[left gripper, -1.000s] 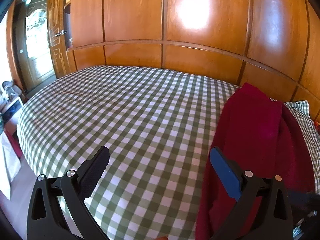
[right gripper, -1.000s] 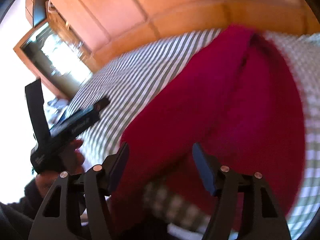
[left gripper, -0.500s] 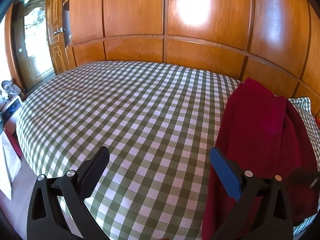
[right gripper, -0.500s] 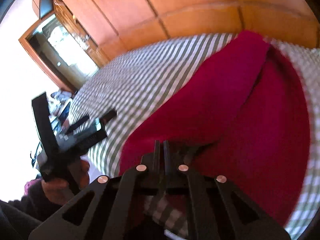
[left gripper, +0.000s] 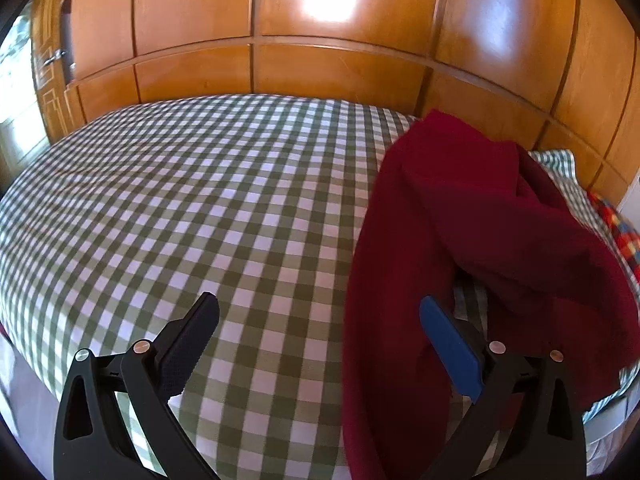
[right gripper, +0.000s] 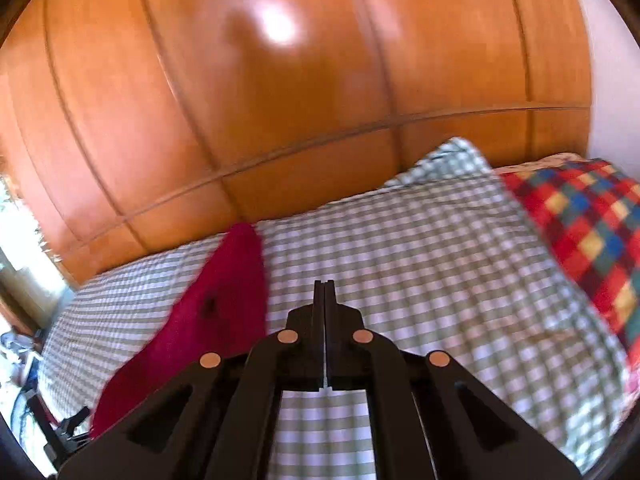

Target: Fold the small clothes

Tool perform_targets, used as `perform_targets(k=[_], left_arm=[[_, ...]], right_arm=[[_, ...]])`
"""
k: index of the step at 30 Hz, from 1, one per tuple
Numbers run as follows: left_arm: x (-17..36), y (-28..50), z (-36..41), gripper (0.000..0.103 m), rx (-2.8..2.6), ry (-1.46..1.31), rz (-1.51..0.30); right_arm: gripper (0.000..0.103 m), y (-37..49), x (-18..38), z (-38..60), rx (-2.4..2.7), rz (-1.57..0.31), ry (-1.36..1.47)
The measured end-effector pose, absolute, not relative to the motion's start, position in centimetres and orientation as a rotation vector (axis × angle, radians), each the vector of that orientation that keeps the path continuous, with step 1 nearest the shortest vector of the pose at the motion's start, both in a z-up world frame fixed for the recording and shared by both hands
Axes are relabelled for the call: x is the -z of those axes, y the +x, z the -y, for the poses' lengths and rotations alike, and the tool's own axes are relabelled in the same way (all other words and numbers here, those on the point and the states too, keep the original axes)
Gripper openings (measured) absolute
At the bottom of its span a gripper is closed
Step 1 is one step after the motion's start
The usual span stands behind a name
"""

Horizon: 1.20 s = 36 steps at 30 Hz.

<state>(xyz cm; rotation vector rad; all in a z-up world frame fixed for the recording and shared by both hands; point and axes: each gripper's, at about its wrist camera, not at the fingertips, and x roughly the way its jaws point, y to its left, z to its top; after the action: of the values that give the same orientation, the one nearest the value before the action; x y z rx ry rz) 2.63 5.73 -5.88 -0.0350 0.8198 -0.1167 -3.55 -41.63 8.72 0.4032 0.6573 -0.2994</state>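
A dark red garment (left gripper: 460, 200) lies along the right side of a bed with a green-and-white checked sheet (left gripper: 200, 200). Its right part is lifted off the sheet in a draped fold. My left gripper (left gripper: 320, 320) is open low over the bed's near edge, the blue pad (left gripper: 448, 344) over the garment and the black finger (left gripper: 192, 336) over bare sheet. My right gripper (right gripper: 324, 286) is shut and raised above the bed. The red garment (right gripper: 224, 300) trails down to its left and passes under its fingers, so the pinch itself is hidden.
Glossy wooden wall panels (left gripper: 320, 40) rise behind the bed. A checked pillow (right gripper: 440, 240) and a multicoloured patchwork cover (right gripper: 580, 220) lie at the right end. A door (left gripper: 44, 64) stands at the far left.
My right gripper closed at the garment's near edge, then swung up and to the right, lifting a fold of it. My left gripper sank slightly closer to the bed, still open.
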Motion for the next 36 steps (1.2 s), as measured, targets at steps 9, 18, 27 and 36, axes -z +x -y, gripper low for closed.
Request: perform_targets(k=[9,18,27,36], left_arm=[[6.6,3.2,-5.5,0.100,0.098,-0.023,-0.852],[7.0,2.6,-6.3,0.100,0.093,-0.028,-0.844],[8.3,1.2,-7.8,0.100,0.133,-0.047,-0.861],[8.4,1.2,-6.4,0.100,0.214,-0.047,-0.877]], right_arm=[[0.077,-2.6,-4.1,28.8,-0.114,-0.765,0.270],[0.060,3.5,2.2,15.3,-0.366,-1.019,0.295],[0.005,4.8,3.8,13.1,-0.360,-1.087,0.157],[0.006,0.9,-7.5,31.2,0.227,-0.776,0.005]])
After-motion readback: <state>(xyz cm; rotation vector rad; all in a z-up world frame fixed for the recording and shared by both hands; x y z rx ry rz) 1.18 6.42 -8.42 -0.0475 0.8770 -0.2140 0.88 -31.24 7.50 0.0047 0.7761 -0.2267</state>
